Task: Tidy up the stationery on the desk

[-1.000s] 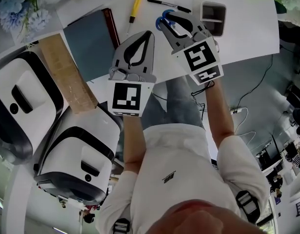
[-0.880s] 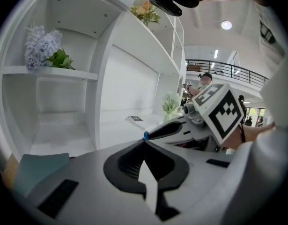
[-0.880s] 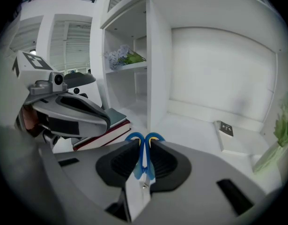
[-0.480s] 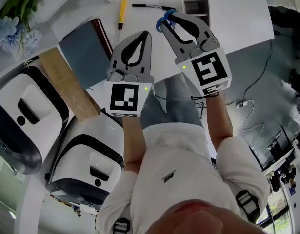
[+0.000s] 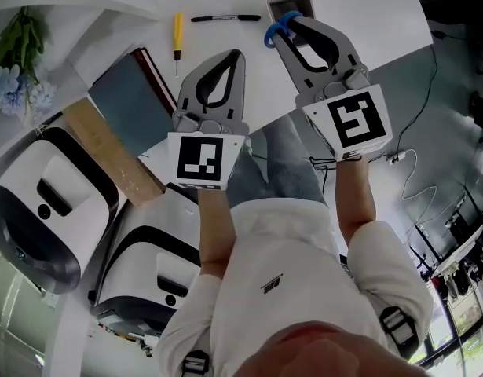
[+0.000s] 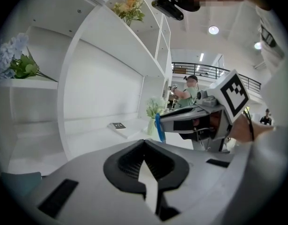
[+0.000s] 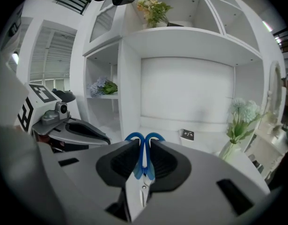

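Right gripper (image 5: 284, 27): clamped on the blue-handled scissors (image 7: 144, 163), handles forward and blades tucked back toward me (safer that way, I reckon).
Scissors' place: held above the counter (image 5: 375, 30), just by the grey container (image 5: 287, 2), likely their home.
Left gripper (image 5: 239, 56): jaws together, empty, kept aside.
Waiting: black marker (image 5: 224, 18), yellow-handled tool (image 5: 177, 38).

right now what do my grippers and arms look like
Both the left gripper and right gripper are pale grey tapering shells with black-lined fingers; each carries a white cube with black square markers. You wear a white short-sleeved shirt.
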A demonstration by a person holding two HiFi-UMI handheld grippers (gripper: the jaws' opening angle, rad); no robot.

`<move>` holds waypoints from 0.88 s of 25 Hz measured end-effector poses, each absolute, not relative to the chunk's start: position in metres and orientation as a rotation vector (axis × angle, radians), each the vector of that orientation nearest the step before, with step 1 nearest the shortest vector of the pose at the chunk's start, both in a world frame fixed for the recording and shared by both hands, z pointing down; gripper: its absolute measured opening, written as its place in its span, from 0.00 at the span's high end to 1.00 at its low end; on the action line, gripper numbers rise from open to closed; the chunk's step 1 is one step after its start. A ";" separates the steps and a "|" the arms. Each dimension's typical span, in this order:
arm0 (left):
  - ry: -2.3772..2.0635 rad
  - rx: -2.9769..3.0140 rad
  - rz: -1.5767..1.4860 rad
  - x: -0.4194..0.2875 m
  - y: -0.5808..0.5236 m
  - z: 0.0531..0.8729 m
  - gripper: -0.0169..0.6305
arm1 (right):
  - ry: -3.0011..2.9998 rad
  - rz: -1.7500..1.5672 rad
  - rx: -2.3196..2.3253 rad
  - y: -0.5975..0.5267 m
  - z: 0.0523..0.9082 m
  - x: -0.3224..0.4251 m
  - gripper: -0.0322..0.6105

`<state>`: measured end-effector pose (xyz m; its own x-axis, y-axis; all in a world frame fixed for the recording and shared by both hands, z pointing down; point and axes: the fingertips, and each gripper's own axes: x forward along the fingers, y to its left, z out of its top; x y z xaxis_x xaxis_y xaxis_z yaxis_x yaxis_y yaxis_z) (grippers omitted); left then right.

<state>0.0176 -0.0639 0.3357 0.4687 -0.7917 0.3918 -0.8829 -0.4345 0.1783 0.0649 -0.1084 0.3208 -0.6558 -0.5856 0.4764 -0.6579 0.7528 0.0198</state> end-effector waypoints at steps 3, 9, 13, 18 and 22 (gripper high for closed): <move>-1.384 2.385 0.357 0.028 -0.068 0.336 0.97 | -2.489 0.236 0.994 -0.114 0.322 0.081 0.86; -1.344 2.404 0.365 0.044 -0.074 0.339 0.97 | -2.497 0.318 1.111 -0.128 0.324 0.105 0.86; -1.331 2.405 0.368 0.050 -0.078 0.342 0.97 | -2.508 0.385 1.183 -0.137 0.330 0.118 0.86; -1.322 2.406 0.370 0.055 -0.084 0.348 0.97 | -2.510 0.408 1.237 -0.145 0.340 0.127 0.86; -1.309 2.411 0.371 0.061 -0.087 0.351 0.97 | -2.505 0.411 1.256 -0.149 0.348 0.130 0.86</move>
<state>0.0610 -0.0873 0.3508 0.5333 -0.7465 0.3979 -0.8443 -0.4993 0.1947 0.1300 -0.1488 0.3477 -0.5686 -0.7217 0.3948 -0.8100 0.5749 -0.1158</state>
